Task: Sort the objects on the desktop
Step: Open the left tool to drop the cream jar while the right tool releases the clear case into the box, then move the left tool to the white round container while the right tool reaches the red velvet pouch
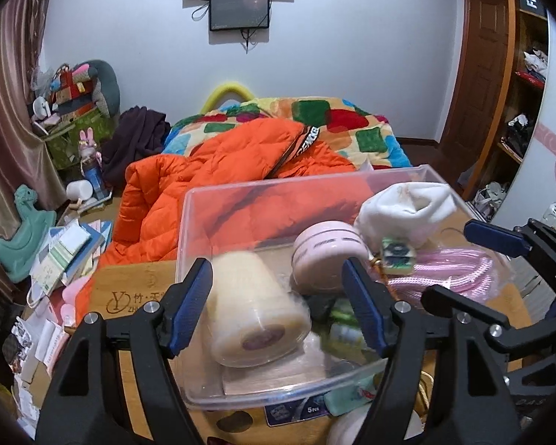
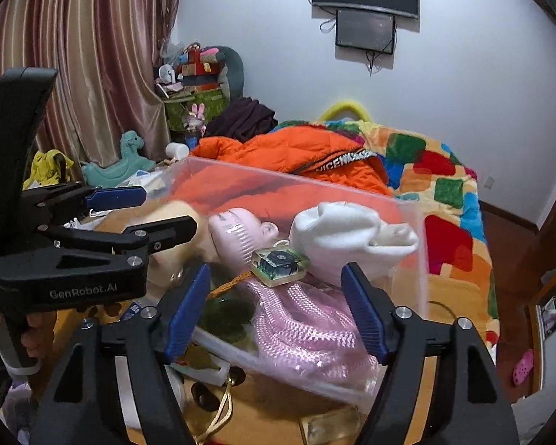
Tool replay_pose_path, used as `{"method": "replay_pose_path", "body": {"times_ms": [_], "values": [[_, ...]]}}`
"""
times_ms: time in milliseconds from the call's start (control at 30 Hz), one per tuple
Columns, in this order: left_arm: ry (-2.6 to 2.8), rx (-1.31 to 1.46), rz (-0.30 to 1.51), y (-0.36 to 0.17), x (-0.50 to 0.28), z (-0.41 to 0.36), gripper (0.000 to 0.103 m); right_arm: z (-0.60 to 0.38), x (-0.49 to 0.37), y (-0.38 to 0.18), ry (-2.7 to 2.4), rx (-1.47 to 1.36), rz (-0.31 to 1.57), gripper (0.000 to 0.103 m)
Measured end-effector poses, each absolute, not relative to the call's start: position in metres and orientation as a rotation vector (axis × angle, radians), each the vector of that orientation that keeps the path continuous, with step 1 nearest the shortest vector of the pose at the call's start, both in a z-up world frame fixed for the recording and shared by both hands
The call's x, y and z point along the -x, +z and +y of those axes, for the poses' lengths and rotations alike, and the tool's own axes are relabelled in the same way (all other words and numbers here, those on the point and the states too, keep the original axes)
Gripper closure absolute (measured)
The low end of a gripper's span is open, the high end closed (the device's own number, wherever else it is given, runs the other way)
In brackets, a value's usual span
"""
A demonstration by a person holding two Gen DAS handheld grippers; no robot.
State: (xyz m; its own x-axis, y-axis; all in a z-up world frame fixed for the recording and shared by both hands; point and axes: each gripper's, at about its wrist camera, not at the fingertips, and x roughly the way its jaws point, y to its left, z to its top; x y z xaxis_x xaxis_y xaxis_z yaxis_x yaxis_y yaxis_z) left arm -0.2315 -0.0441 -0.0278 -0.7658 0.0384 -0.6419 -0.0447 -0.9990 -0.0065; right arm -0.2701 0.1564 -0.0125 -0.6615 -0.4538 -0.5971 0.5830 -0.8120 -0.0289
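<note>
Clear plastic bin [image 1: 189,230] stands on the wooden desk [image 1: 129,289] before the bed, holding a cream tape roll [image 1: 255,311], pink coiled tubing [image 2: 300,330], a white sock bundle [image 2: 348,237] and a pink round case [image 1: 326,256]. Left gripper [image 1: 278,307] straddles the tape roll, jaws apart, pads not pressing. Right gripper [image 2: 274,311] hangs over the tubing, jaws apart, gripping nothing.
</note>
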Motion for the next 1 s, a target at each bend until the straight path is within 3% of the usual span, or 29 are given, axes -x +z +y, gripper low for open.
{"method": "replay_pose_path", "body": {"times_ms": [133, 267, 467, 1000], "values": [[2.930, 1.021, 0.066, -0.019, 0.222, -0.036, 0.028, 0.164, 0.260, -0.003, -2.444, -0.762, 0.279, 0.029], [2.956, 0.973, 0.092, -0.009, 0.208, -0.032, 0.016, 0.175, 0.251, 0.005, -2.473, -0.755, 0.242, 0.022], [2.985, 0.929, 0.094, 0.003, 0.185, -0.034, 0.011, 0.195, 0.236, 0.014, -2.519, -0.737, 0.203, 0.022], [2.930, 1.037, 0.030, -0.029, 0.134, -0.031, 0.010, 0.231, 0.197, -0.014, -2.581, -0.798, 0.115, 0.020]]}}
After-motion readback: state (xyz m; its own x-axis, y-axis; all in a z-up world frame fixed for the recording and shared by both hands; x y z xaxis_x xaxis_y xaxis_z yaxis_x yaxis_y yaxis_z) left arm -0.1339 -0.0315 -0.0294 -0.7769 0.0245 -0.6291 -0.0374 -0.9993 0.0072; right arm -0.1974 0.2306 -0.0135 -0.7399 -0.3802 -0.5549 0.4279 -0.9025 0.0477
